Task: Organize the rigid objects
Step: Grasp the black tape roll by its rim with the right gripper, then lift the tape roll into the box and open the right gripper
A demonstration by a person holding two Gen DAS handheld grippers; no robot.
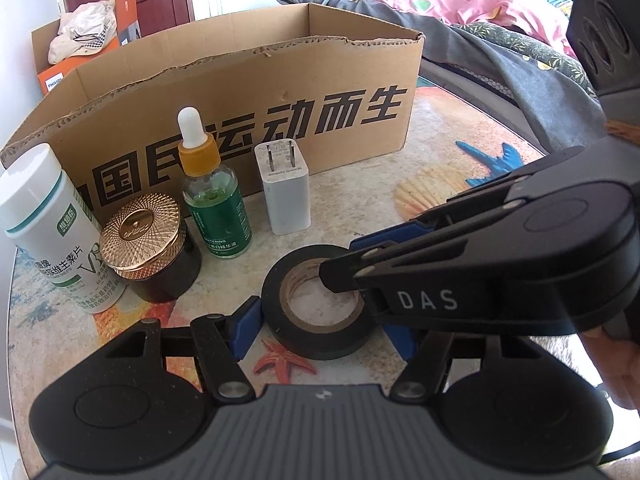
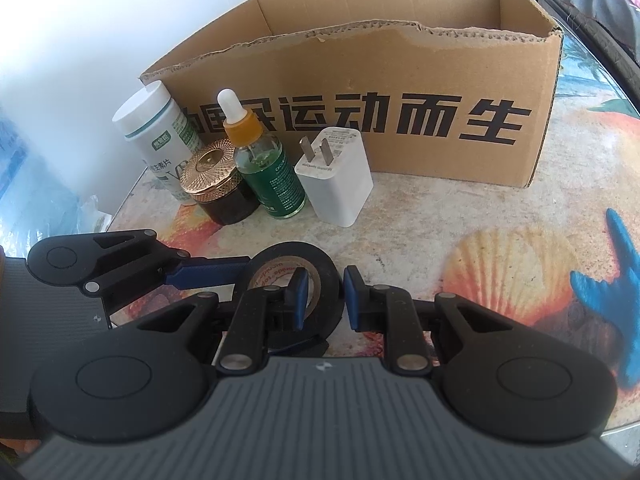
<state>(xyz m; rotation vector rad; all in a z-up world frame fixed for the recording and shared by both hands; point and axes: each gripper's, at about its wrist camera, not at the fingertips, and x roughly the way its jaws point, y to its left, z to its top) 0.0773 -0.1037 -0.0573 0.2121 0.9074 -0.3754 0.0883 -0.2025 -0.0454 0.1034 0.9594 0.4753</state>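
Observation:
A black tape roll (image 1: pixel 316 312) lies flat on the patterned table, also in the right wrist view (image 2: pixel 320 280). My left gripper (image 1: pixel 324 328) is open and straddles the roll, one blue pad on each side. My right gripper (image 2: pixel 326 294) has one pad inside the roll's hole and one outside its rim, close around the wall; it reaches in from the right in the left wrist view (image 1: pixel 340 276). Behind stand a white vitamin bottle (image 1: pixel 52 224), a gold-lidded dark jar (image 1: pixel 148 244), a green dropper bottle (image 1: pixel 212 196) and a white charger (image 1: pixel 284 188).
An open cardboard box (image 1: pixel 248 92) with black lettering stands behind the row of objects. An orange box with cloth (image 1: pixel 80 40) sits far left behind it. A bed with pink and grey bedding (image 1: pixel 460 12) lies to the right.

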